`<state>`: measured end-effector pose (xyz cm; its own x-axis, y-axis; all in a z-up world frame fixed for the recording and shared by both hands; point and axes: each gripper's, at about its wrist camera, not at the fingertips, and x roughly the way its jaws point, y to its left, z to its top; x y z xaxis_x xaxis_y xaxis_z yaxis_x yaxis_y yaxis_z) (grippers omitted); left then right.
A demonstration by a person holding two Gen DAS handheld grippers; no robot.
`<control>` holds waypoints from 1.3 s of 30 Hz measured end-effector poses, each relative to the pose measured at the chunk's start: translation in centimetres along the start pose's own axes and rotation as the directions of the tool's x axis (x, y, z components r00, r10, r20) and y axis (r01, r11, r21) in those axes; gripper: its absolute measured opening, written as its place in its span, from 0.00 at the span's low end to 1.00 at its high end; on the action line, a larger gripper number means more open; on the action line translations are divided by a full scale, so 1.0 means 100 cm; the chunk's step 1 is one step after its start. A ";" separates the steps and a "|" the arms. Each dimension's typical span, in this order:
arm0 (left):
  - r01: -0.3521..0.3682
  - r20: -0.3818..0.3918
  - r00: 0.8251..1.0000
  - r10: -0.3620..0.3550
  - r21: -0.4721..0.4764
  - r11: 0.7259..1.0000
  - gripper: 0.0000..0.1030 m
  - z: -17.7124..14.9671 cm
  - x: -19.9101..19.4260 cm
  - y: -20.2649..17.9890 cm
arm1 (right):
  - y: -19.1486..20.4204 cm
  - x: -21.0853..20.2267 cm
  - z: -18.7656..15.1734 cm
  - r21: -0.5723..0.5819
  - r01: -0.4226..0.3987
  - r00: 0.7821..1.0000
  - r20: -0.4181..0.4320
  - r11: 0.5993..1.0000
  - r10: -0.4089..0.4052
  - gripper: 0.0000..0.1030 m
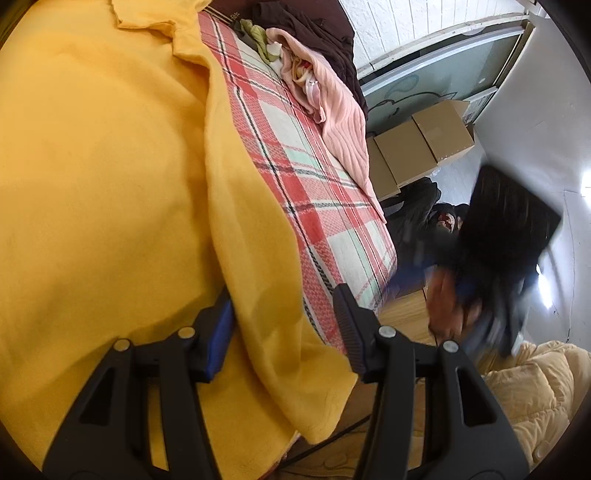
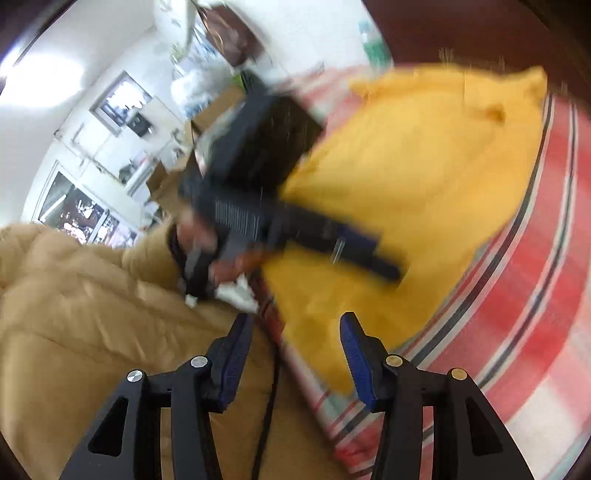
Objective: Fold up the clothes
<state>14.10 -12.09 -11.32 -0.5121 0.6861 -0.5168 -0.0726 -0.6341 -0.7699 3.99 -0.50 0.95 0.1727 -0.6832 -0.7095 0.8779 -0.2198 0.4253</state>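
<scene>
Yellow garment (image 1: 110, 177): spread over the plaid bed cover, one edge hanging off the near side of the bed; in the right wrist view (image 2: 417, 177) it lies blurred across the same cover.
Left gripper (image 1: 284, 325): jaws part-way apart with a fold of the yellow garment lying between them; the left pad is half hidden behind the cloth, and whether the pads press on it cannot be told.
Right gripper (image 2: 297, 354): jaws apart, nothing between them; it hangs over the bed edge, just clear of the garment's hem.
Plaid bed cover (image 1: 314, 192): red, white and pale green checks, bare to the right of the garment.
Pink garment (image 1: 340, 122): crumpled at the far edge of the bed, beside dark clothing (image 1: 317, 33).
Cardboard boxes (image 1: 421, 144): on the floor beyond the bed.
Quilted jacket sleeve (image 2: 81, 295): tan, on the person's left arm.
</scene>
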 end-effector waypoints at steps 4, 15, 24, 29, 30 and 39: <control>-0.005 0.005 1.000 0.005 -0.006 1.000 0.52 -0.001 0.000 -0.001 | -0.043 -0.006 0.069 -0.013 0.361 0.929 0.092 0.932 -0.359 0.55; 0.004 0.003 1.000 -0.004 -0.020 1.000 0.52 -0.003 -0.001 0.002 | -0.150 0.108 0.176 -0.265 0.632 0.747 -0.043 0.728 -0.664 0.53; 0.016 -0.018 1.000 -0.016 -0.005 1.000 0.52 -0.006 -0.001 0.003 | -0.190 0.112 0.201 -0.018 0.618 0.787 0.019 0.786 -0.617 0.05; 0.024 -0.025 0.999 -0.024 0.001 1.000 0.52 -0.010 0.000 0.000 | -0.207 0.123 0.204 0.066 0.582 0.813 -0.022 0.810 -0.582 0.09; 0.026 -0.026 0.999 -0.026 0.002 1.000 0.52 -0.011 -0.001 0.000 | -0.207 0.130 0.202 0.064 0.566 0.825 -0.052 0.822 -0.563 0.16; -0.008 0.086 0.996 0.004 0.044 0.999 0.64 -0.031 -0.053 -0.006 | -0.178 0.090 0.189 0.070 0.456 0.888 0.029 0.887 -0.458 0.41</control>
<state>19.49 -14.20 -9.29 -0.5843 0.6502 -0.4856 -0.1060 -0.6545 -0.7486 -18.52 -15.84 -2.38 -0.2619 -0.5262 -0.8090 0.8266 -0.5550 0.0934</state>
